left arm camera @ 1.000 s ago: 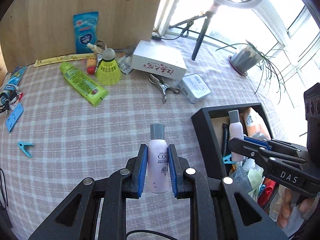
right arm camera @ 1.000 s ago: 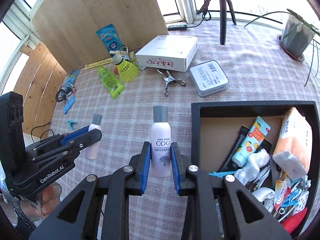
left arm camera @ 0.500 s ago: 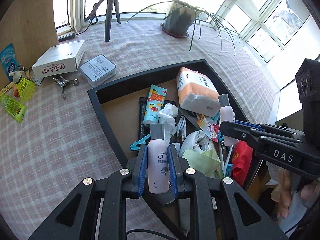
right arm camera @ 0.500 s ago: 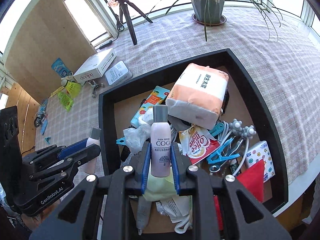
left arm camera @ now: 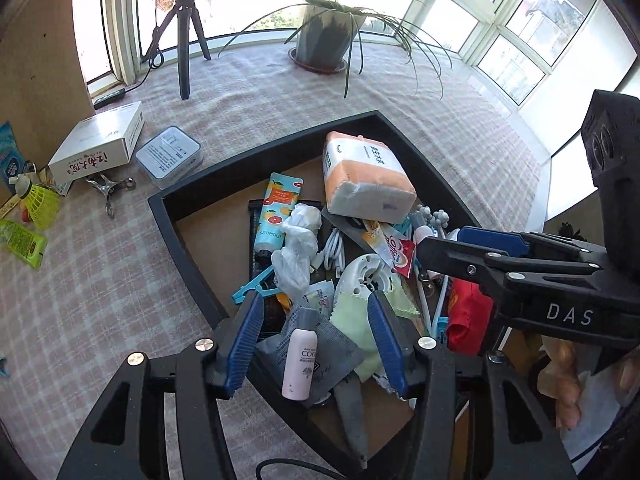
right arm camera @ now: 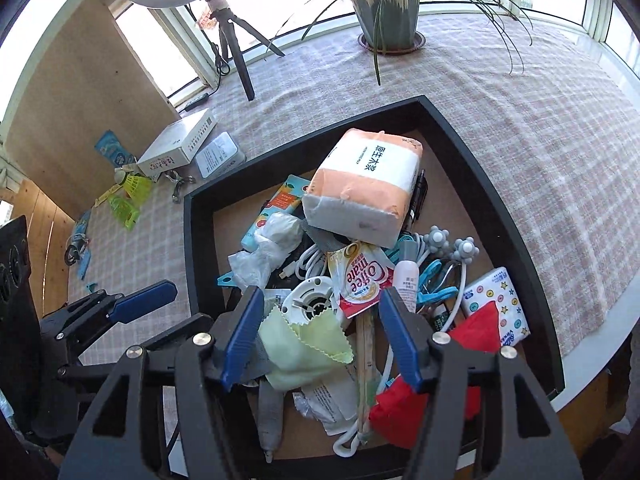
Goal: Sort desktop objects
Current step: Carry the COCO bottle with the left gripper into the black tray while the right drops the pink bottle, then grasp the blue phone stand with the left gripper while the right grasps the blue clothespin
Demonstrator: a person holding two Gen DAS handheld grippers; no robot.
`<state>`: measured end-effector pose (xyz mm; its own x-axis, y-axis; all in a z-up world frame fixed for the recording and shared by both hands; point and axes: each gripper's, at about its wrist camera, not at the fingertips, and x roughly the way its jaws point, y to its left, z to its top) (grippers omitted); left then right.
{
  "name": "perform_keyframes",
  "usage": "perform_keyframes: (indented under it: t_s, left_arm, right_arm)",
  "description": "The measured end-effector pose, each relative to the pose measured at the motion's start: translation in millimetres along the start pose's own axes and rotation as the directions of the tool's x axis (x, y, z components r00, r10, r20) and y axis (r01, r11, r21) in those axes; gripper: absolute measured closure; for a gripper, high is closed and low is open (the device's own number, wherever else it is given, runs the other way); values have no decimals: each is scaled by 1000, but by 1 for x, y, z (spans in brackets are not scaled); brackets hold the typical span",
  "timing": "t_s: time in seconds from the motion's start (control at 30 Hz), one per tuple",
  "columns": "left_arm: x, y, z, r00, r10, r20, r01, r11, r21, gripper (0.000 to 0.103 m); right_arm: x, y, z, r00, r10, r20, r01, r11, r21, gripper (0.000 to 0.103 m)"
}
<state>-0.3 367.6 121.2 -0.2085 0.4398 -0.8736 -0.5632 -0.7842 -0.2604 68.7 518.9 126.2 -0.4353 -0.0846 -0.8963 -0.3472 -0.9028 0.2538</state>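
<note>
A black box (left arm camera: 192, 240) full of small items lies under both grippers. My left gripper (left arm camera: 316, 340) hangs over its near corner with its jaws opening. A pink bottle with a grey cap (left arm camera: 300, 360) rests on a grey sachet between the fingers, and neither blue pad touches it. My right gripper (right arm camera: 322, 332) is also over the black box (right arm camera: 192, 248), its jaws opening with only clutter between them. A second pink bottle (right arm camera: 408, 280) lies among the items just past its right finger, free of the pads. Each gripper shows at the edge of the other's view.
A tissue pack (left arm camera: 368, 176), cables, clips and sachets fill the box. On the checked cloth to the left lie a white carton (left arm camera: 100, 144), a tin (left arm camera: 168, 156), a metal clip (left arm camera: 108, 188), a yellow shuttlecock (left arm camera: 38, 200) and a green tube (left arm camera: 20, 240). A potted plant (left arm camera: 328, 36) and a tripod (left arm camera: 184, 32) stand behind.
Both grippers carried their bottles from above the cloth to above the box, then opened. Both bottles have left the pads and now lie in the box.
</note>
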Motion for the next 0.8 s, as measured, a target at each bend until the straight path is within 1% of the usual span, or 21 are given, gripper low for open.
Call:
perform_keyframes:
  t_s: [0.07, 0.27, 0.47, 0.57, 0.63, 0.8]
  left_arm:
    - [-5, 14, 0, 1000, 6, 2, -6, 1000, -18, 52]
    - [-26, 70, -4, 998, 62, 29, -60, 995, -81, 53]
    - [-52, 143, -16, 989, 144, 41, -137, 981, -138, 53]
    - [-66, 184, -29, 982, 187, 38, -178, 969, -169, 53]
    - [-76, 213, -39, 976, 215, 30, -206, 961, -185, 56]
    - [-97, 290, -67, 954, 301, 1, -291, 922, -256, 57]
  right_arm:
    - [0, 10, 1, 1000, 6, 5, -5, 1000, -13, 44]
    - [8, 52, 4, 999, 44, -6, -44, 996, -72, 44]
    - [18, 119, 6, 997, 80, -15, -81, 976, -200, 44]
    - [24, 160, 1, 993, 112, -30, -116, 951, -288, 44]
    - [29, 190, -2, 991, 130, -39, -135, 926, -352, 44]
    - [43, 262, -11, 985, 155, -74, -172, 858, -485, 44]
